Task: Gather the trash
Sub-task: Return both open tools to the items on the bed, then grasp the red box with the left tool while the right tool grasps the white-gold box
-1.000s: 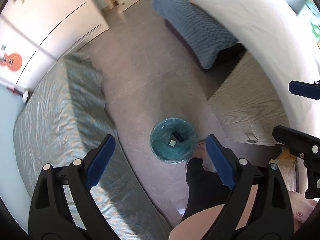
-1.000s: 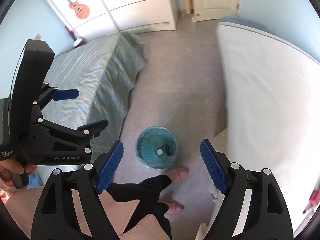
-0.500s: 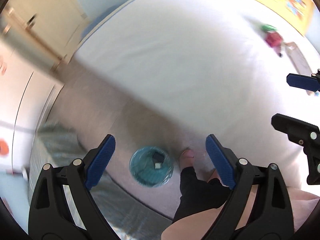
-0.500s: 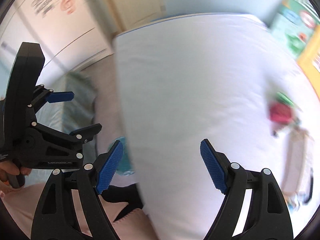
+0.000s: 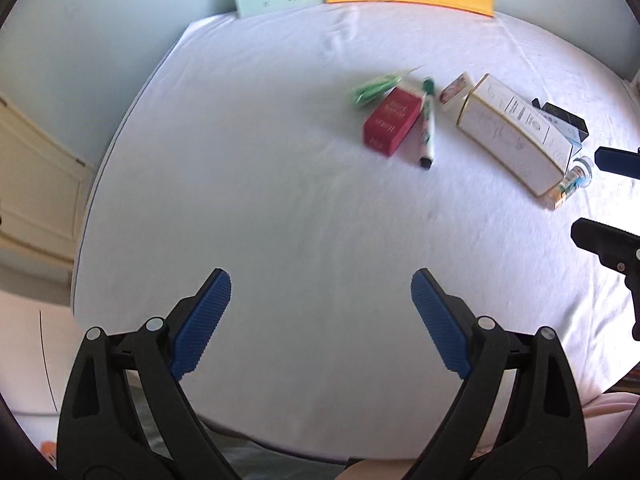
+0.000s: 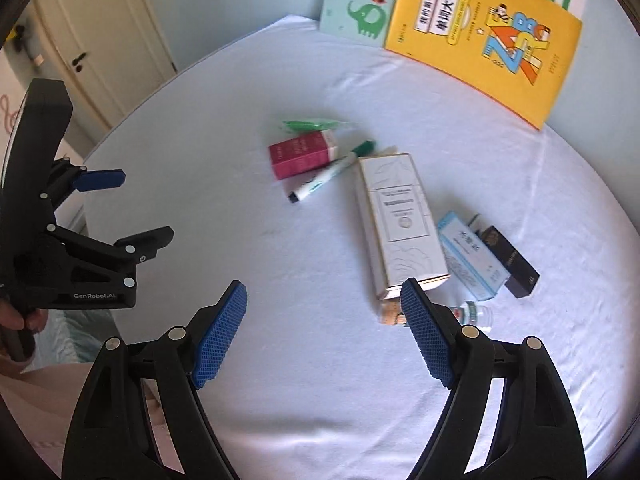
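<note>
Trash lies on a white bed [image 6: 280, 360]: a red box [image 6: 302, 154], a green wrapper [image 6: 310, 125], a marker pen [image 6: 330, 172], a tall white carton [image 6: 402, 224], a light blue box [image 6: 472, 258], a black box [image 6: 510, 262] and a small bottle [image 6: 474, 314]. In the left wrist view the red box [image 5: 394, 122], the marker [image 5: 427, 128] and the white carton [image 5: 512, 140] lie far ahead. My left gripper [image 5: 320, 320] is open and empty above the bed. My right gripper [image 6: 324, 336] is open and empty, just short of the white carton.
A yellow book [image 6: 484, 36] and a green elephant book [image 6: 360, 4] lean against the wall at the head of the bed. A cream door [image 6: 100, 40] stands to the left. The left gripper shows in the right wrist view [image 6: 120, 208].
Both grippers have swung up from the teal bin on the floor to over the white bed, bringing the trash items into view. Both stay open and empty.
</note>
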`<state>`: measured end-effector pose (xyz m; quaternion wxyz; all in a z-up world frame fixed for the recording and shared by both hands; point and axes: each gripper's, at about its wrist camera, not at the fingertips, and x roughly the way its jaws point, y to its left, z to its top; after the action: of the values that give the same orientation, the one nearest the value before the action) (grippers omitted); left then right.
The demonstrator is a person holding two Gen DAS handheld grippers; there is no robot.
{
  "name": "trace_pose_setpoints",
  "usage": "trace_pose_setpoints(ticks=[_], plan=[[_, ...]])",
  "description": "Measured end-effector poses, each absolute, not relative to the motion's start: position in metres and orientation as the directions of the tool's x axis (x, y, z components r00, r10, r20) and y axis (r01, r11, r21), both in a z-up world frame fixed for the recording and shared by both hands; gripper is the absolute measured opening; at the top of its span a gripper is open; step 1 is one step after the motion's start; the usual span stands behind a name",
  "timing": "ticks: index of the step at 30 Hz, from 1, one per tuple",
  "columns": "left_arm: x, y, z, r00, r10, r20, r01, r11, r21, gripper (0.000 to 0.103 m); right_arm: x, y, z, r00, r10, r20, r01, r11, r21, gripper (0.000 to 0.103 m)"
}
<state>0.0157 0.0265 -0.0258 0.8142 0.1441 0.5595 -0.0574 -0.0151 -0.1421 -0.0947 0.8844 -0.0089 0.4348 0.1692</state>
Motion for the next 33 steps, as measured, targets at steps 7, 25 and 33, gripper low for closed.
trace_pose_setpoints(ticks=[7, 25, 33], plan=[[0.062, 0.008, -0.037, 0.341, 0.035, -0.939, 0.344, 0.925, 0.16, 0.089, 0.014, -0.158, -0.107, 0.561, 0.25, -0.789, -0.228, 0.963, 0.143, 0.079], [0.137, -0.011, -0.082, 0.244, -0.036, -0.969, 0.467, 0.88, 0.085, 0.072, 0.073, -0.164, -0.136, 0.47, 0.235, -0.851, -0.196, 0.968, 0.159, 0.071], [0.147, -0.025, -0.082, 0.194, -0.14, -0.971, 0.521, 0.853, -0.019, 0.03, 0.072, -0.16, -0.141, 0.457, 0.269, -0.848, -0.221, 0.958, 0.185, 0.051]])
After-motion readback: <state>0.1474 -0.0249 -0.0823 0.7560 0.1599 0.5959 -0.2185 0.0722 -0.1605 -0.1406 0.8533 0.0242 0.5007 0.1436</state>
